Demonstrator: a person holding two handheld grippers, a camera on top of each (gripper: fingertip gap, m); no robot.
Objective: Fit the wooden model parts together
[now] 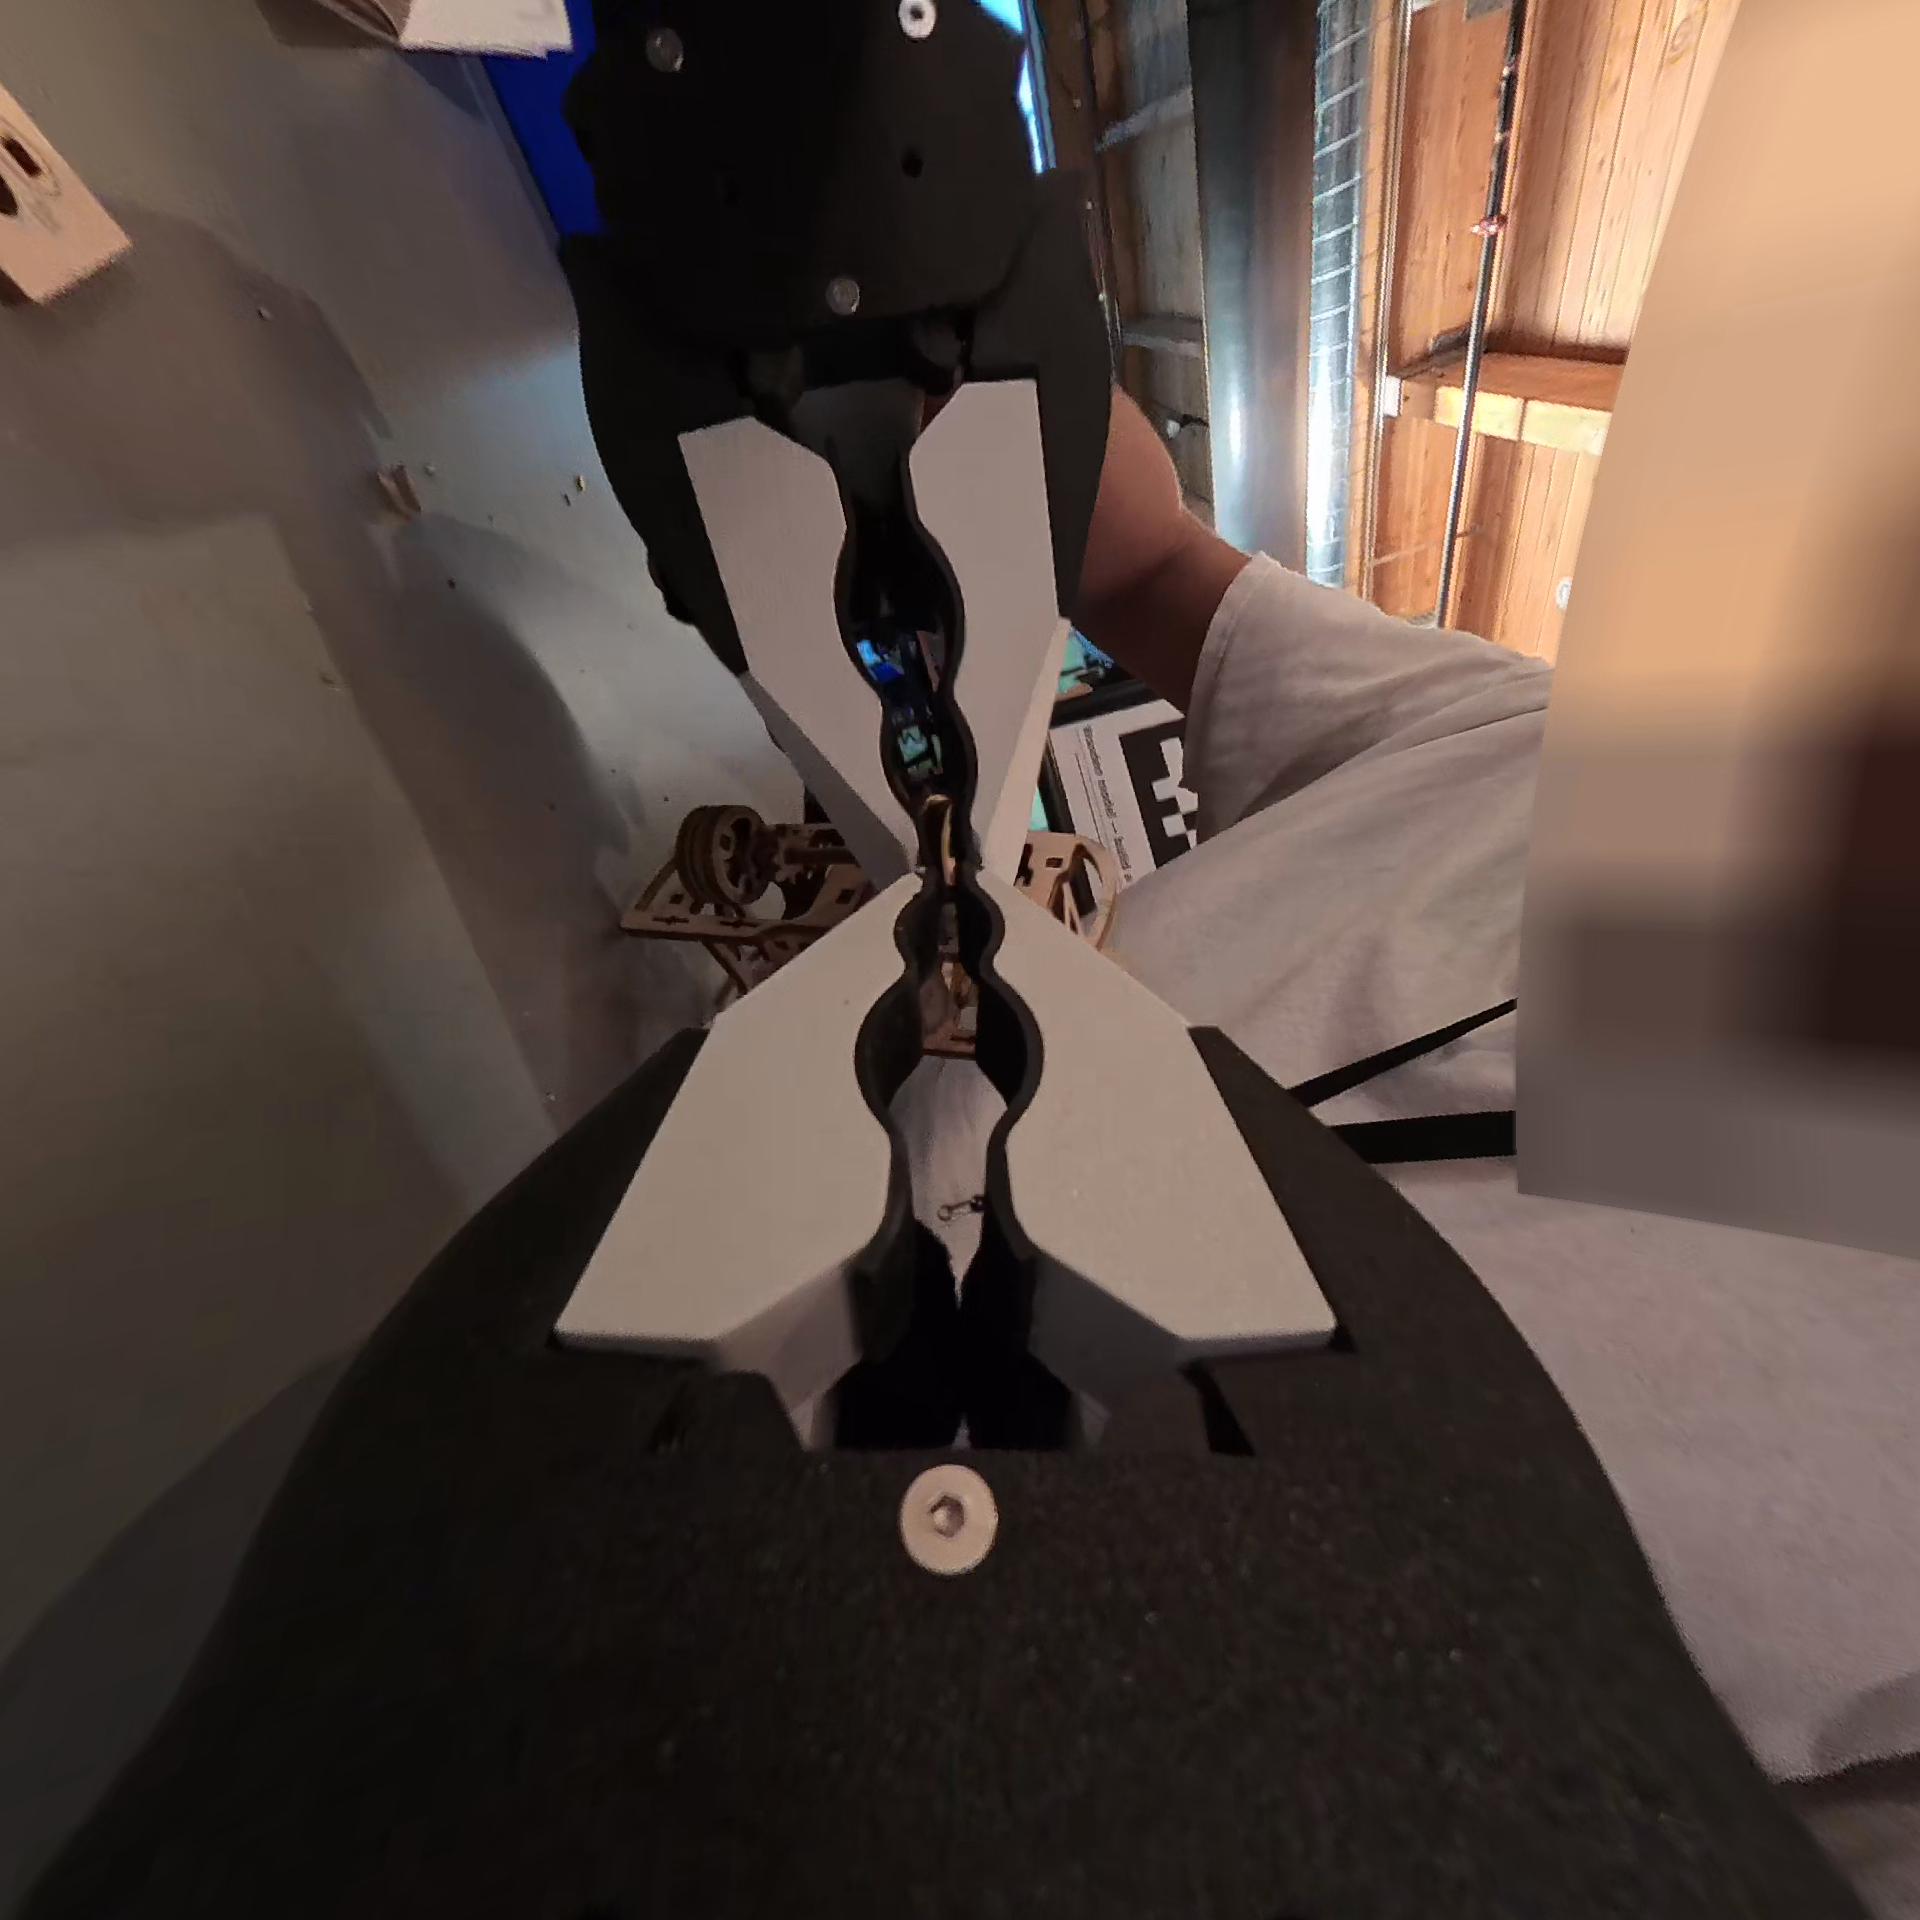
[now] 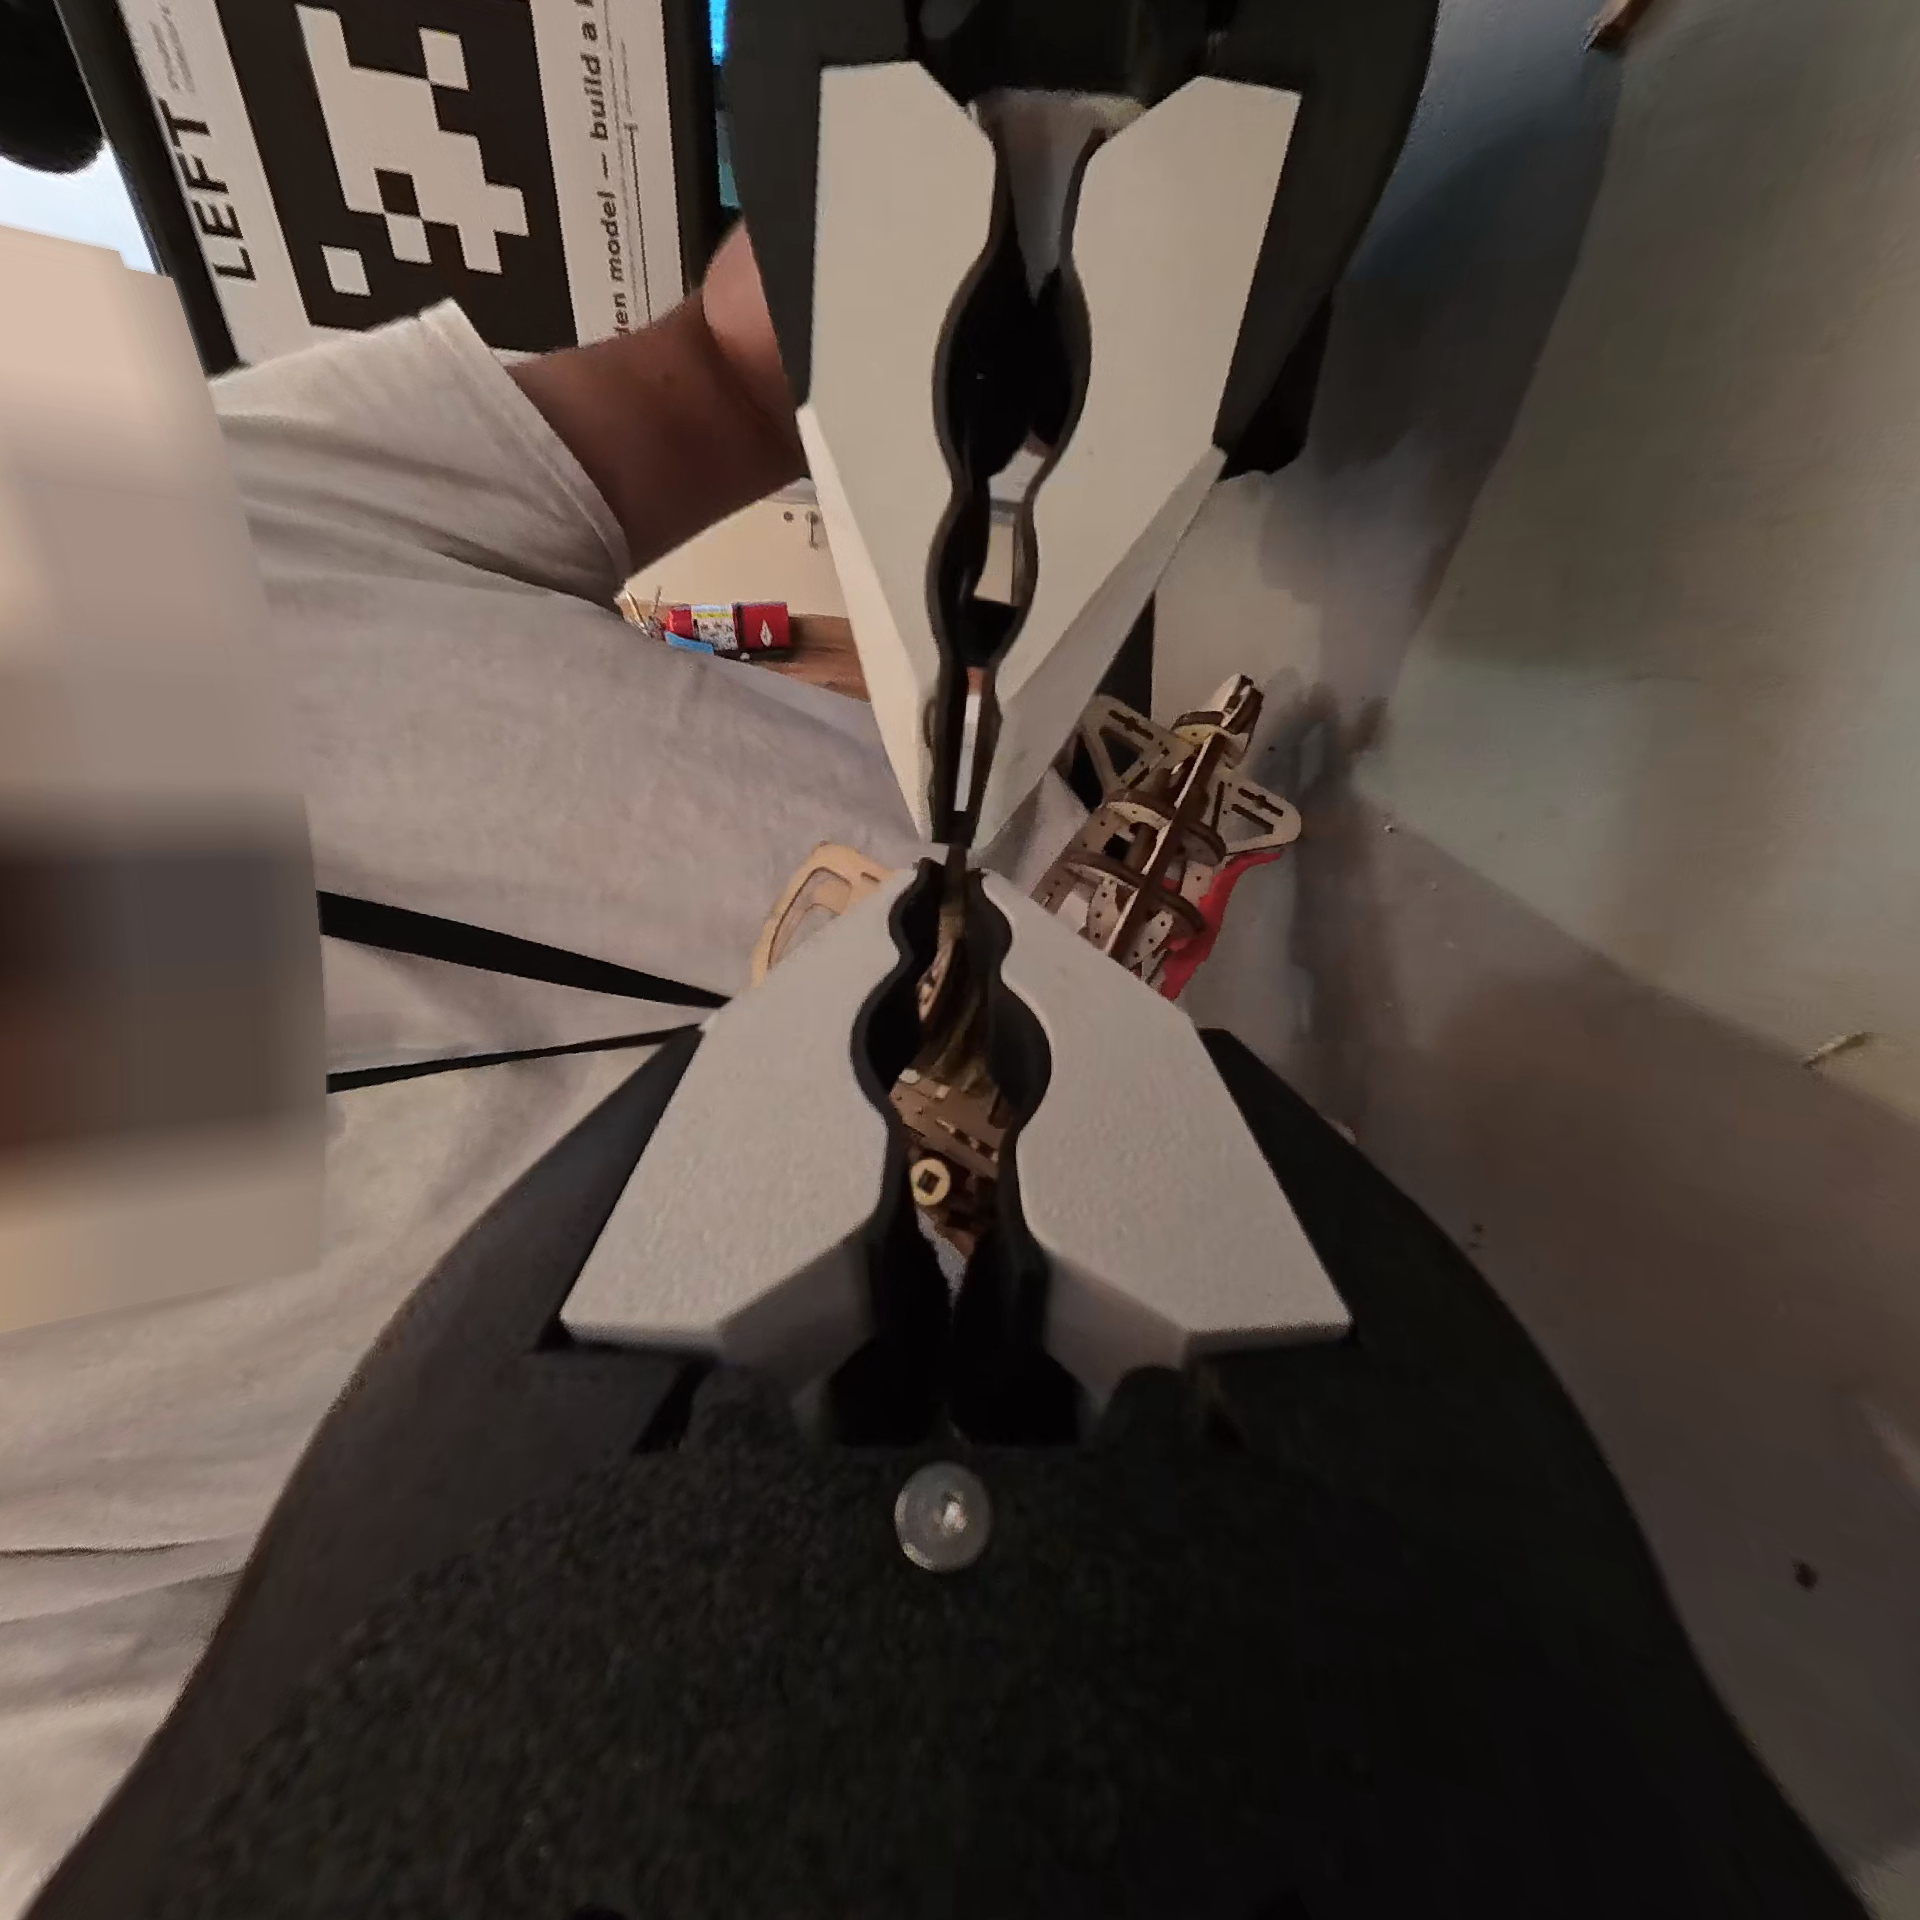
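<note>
In the left wrist view my left gripper (image 1: 940, 888) rises from the bottom, with its white fingers (image 1: 790, 1122) closed. My right gripper (image 1: 943, 826) comes down from above and meets it tip to tip. A small thin wooden part (image 1: 938, 844) is pinched edge-on between both pairs of tips. In the right wrist view my right gripper (image 2: 951, 883) is shut at the bottom and the left gripper (image 2: 951, 821) hangs above it, with the wooden part (image 2: 948, 940) in the gap. A part-built wooden model (image 1: 743, 883) (image 2: 1164, 842) stands on the grey table just behind the tips.
A person's arm (image 1: 1143, 540) and white shirt (image 2: 520, 748) fill one side. A cut wooden sheet (image 1: 47, 197) lies far left on the grey table (image 1: 260, 727). A black-and-white marker card (image 2: 416, 156) stands behind. A red piece (image 2: 1210, 935) lies under the model. Both grippers' tips are close together, under 4 cm apart.
</note>
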